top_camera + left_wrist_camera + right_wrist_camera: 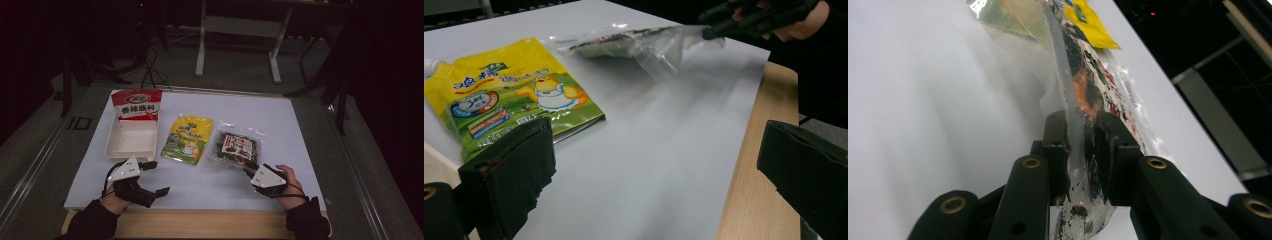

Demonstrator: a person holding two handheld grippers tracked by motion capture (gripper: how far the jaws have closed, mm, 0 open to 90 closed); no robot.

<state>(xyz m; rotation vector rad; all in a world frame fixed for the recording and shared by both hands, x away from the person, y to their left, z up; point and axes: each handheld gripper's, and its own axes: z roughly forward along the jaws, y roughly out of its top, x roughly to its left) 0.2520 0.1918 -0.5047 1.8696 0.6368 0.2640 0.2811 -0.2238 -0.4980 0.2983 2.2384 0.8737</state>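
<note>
The clear snack bag [236,148] lies on the white sheet [300,130] of the counter [200,225], at the right of the yellow pouch [187,139]. The right claw [248,171] pinches the near edge of the clear snack bag tight, and that edge is lifted a bit. The left claw [155,177] is wide open and holds nothing. It sits near the white tray [131,141], which has a red and white bag [137,103] at its far end.

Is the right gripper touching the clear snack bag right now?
Touching. In the right gripper view, the right gripper has both fingers pressed onto the edge of the clear snack bag, which stands pinched between them.
</note>
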